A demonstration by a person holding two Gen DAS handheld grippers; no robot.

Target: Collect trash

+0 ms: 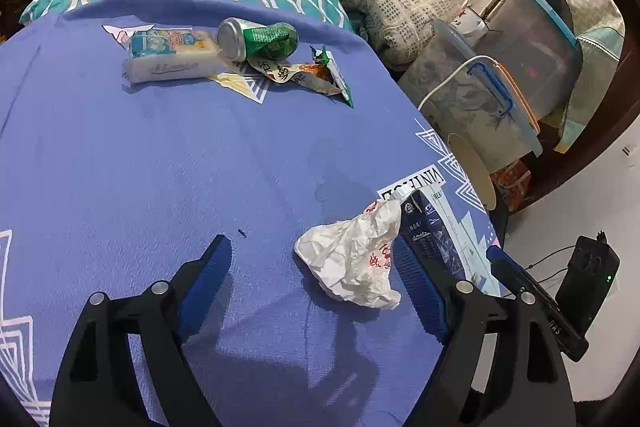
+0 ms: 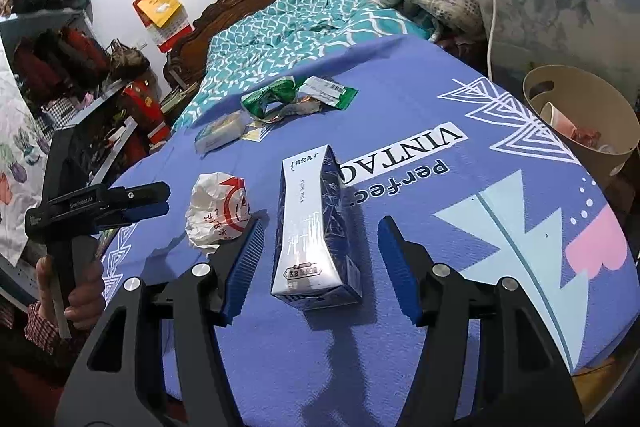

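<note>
- Left wrist view: the left gripper point(image 1: 312, 259) stands wide apart, gripping nothing; the crumpled white paper wrapper point(image 1: 352, 259) lies between its fingers, against the 3 o'clock one, on the blue printed bedspread point(image 1: 160, 155). A crushed green drink can point(image 1: 258, 39) lies at 12 o'clock.
- Right wrist view: the right gripper point(image 2: 320, 247) is spread wide around the blue-and-white milk carton point(image 2: 316, 227), pads clear. The beige plastic waste bin point(image 2: 580, 119) stands at 2 o'clock.

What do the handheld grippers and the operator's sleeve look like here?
Both the left gripper and the right gripper have black slotted arms, silver pivot bolts and ribbed blue pads. White lettering marks the left one's side. The sleeve is red plaid.
</note>
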